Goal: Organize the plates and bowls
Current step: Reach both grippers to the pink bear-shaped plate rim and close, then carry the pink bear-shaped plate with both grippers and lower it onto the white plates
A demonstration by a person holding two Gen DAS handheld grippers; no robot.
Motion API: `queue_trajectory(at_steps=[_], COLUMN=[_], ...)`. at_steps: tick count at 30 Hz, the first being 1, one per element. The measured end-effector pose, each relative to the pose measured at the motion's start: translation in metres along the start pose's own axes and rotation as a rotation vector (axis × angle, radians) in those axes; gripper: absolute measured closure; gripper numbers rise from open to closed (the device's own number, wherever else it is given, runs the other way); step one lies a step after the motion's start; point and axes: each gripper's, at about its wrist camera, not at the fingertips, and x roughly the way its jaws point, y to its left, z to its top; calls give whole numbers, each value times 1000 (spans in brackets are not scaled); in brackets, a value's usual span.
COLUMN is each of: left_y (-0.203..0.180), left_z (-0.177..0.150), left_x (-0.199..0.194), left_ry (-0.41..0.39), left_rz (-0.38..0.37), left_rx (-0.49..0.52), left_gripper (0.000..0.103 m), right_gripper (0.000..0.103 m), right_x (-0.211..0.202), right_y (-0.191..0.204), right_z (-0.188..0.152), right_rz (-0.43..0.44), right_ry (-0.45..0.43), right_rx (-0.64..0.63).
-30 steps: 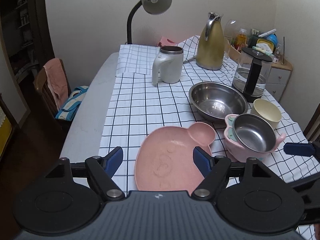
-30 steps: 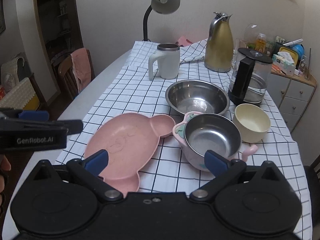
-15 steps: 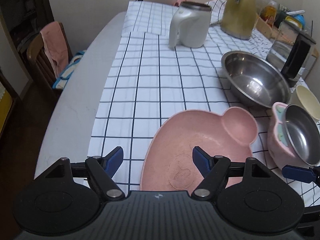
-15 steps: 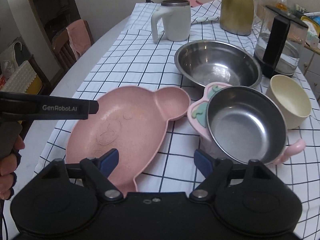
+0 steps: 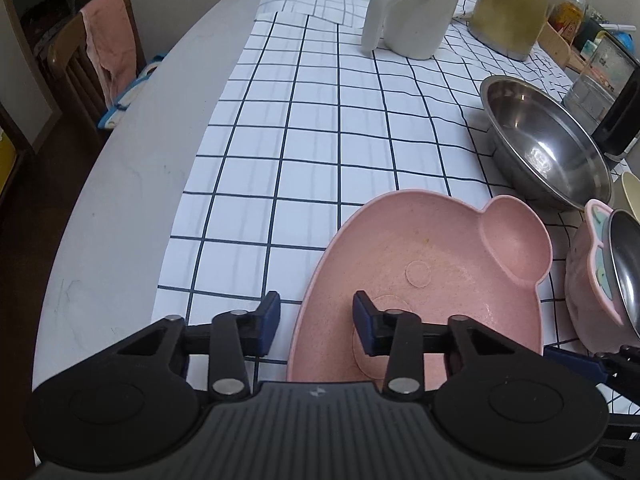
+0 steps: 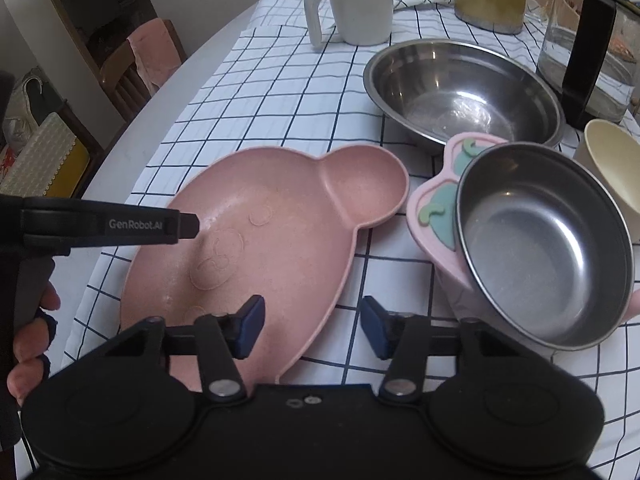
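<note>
Both my tongs, left (image 5: 316,322) and right (image 6: 311,328), have just been narrowing astride the pink plate's (image 6: 280,232) near rims on the counter (image 5: 120,200), not yet pinching; uneven closure could tip it into the right-hand steel bowl (image 6: 540,248).

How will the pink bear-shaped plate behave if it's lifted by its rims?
The pink plate looks like rigid moulded plastic, so probably stiff and light. Its thin raised rim suits pinching, though the smooth surface may slip. Broad, shallow and flat on the checked cloth, it would likely slide, not tip.
</note>
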Motion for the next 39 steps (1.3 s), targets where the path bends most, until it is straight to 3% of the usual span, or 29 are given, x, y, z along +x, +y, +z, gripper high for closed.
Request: queue_trajectory(at_steps=[6,11,26,39], left_y=[4,3,10,13], left_z=[-2,-4,-35,-101], left_x=[1,-3,-56,-138], left_ry=[13,9,-18,-51], left_rz=[-9,1,7,-13], left_rx=[-12,-8,-48,-30], left_gripper=[85,87,89,89], right_gripper=[79,90,92,93], right_x=[6,5,-29,-91], right_y=[-2,-1,10,31], right_z=[-1,-1,-9,-42], right_rz=[13,-11,11,62], right_ry=[23,20,-14,-12], right_rx=[20,27,-29,-115])
